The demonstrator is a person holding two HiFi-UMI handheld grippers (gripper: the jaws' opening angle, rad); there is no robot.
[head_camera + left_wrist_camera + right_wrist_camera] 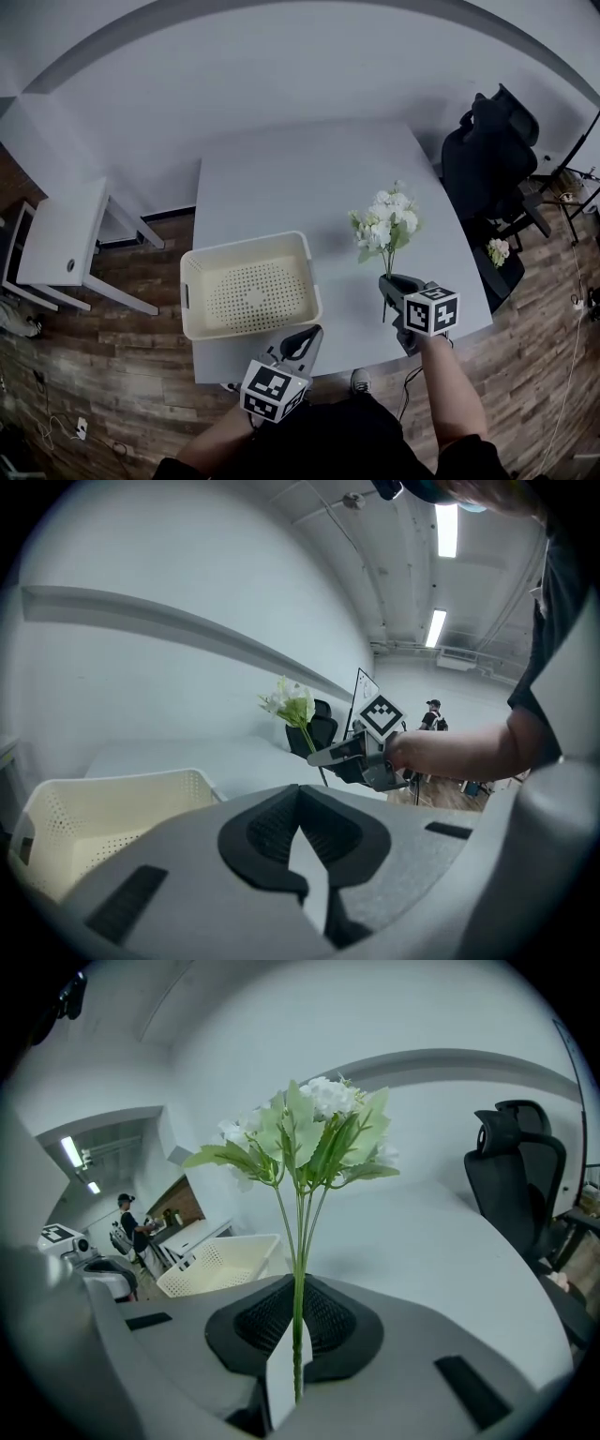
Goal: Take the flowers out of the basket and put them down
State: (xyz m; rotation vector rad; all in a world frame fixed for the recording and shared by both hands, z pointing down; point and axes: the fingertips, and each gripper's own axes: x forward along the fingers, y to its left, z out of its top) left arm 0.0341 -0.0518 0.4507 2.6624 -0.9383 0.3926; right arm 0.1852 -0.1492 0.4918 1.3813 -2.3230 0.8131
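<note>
My left tool (300, 345) is lower centre, jaws pinched together on nothing. My right tool (397, 283), lower right, is clamped tight on the stems of the white flowers (384, 223), held upright above the worktop (309, 178). The cream basket (246, 242) sits left of centre, apart from them. There's a black office chair (487, 155) upper right.

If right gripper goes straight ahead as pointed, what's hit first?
Nothing near, it seems: right gripper, gripping the flowers, points across the table toward the wall; basket lies left of that line. Depth uncertain.
</note>
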